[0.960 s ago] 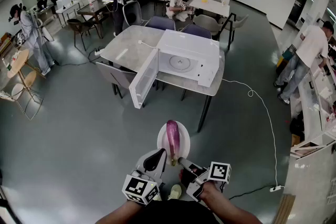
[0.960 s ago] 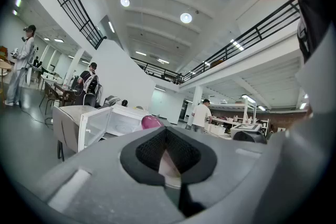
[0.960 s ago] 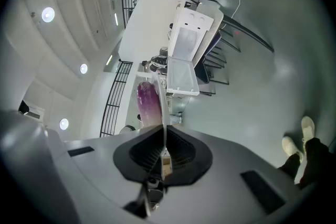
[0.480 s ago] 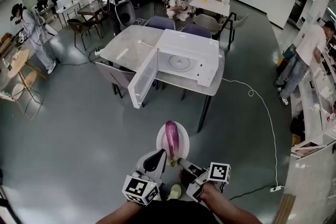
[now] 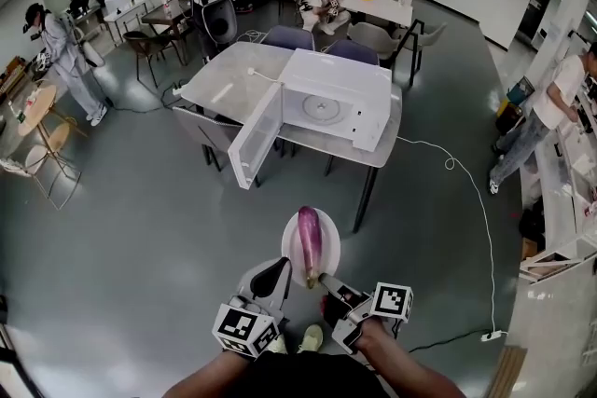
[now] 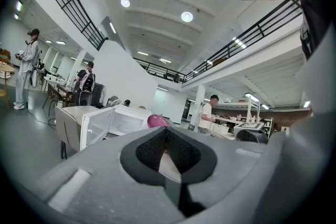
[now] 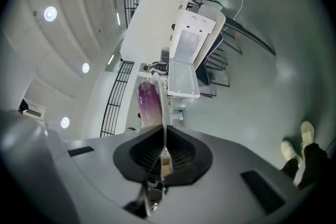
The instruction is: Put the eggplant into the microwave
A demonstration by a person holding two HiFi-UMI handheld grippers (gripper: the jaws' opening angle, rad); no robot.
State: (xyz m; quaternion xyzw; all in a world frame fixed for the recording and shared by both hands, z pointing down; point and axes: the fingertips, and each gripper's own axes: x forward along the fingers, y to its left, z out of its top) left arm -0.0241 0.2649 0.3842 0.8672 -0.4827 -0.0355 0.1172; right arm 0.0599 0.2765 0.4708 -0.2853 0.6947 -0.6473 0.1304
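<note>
A purple eggplant (image 5: 310,242) lies on a small white plate (image 5: 289,249), carried above the grey floor. My right gripper (image 5: 322,280) is shut on the plate's near rim; in the right gripper view the plate (image 7: 161,107) runs edge-on out of its jaws, with the eggplant (image 7: 148,105) on it. My left gripper (image 5: 273,278) sits shut by the plate's near-left rim; whether it touches the plate I cannot tell. Its own view shows the eggplant's tip (image 6: 156,121) just past the jaws. The white microwave (image 5: 331,107) stands ahead on a table, its door (image 5: 254,137) swung open to the left.
The microwave's table (image 5: 219,79) has chairs round it. A white cable (image 5: 466,191) trails over the floor to the right. Several people stand or sit at the back and sides. A shelf (image 5: 560,228) lines the right edge.
Both grippers, the plate and the eggplant keep their places relative to one another. The table and microwave have shifted only slightly in the view. People at the back have moved a little.
</note>
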